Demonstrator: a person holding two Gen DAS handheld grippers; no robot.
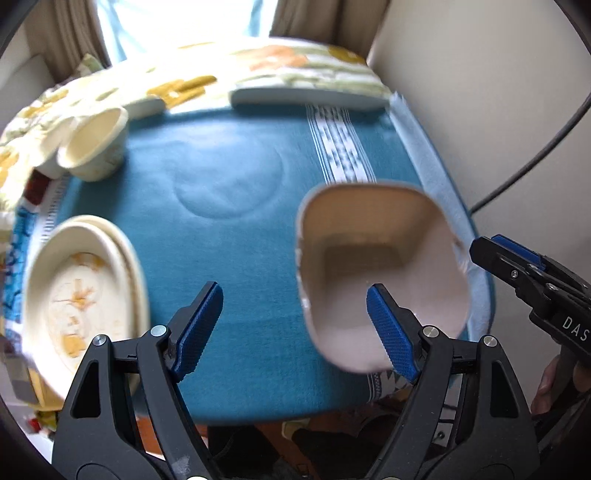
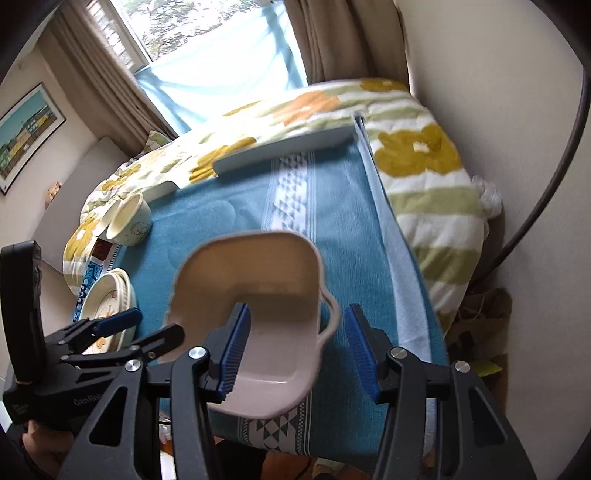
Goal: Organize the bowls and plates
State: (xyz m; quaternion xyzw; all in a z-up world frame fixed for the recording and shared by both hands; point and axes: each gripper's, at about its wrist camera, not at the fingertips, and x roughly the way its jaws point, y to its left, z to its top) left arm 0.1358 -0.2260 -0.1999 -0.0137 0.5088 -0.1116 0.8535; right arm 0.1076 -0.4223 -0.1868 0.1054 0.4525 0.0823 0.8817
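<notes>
- the left gripper (image 1: pixel 295 325) is spread wide, nothing between its blue pads; its right pad overlaps the near rim of the pink square bowl (image 1: pixel 376 266), though contact cannot be told.
- the right gripper (image 2: pixel 299 350) is also parted, its left pad inside the same pink square bowl (image 2: pixel 255 306) and its right pad outside the eared handle, so the bowl's right wall sits between the jaws without being squeezed.
- the pink bowl rests on the teal blanket (image 1: pixel 229 236) near the front right edge, beside a white patterned stripe (image 1: pixel 340 147).
- to the left, near the front edge, sits a stack of cream plates (image 1: pixel 77 295) with yellow flower print, also seen in the right wrist view (image 2: pixel 107 306).
- farther back on the left, two cream round bowls (image 1: pixel 96 144) lie tipped on their sides, nested, at the blanket's rim.
- beyond them a flowered quilt (image 2: pixel 417 155) covers the bed, with a flat pale-blue board (image 2: pixel 284 151) on its edge.
- at the back, a window (image 2: pixel 192 26) with beige curtains.
</notes>
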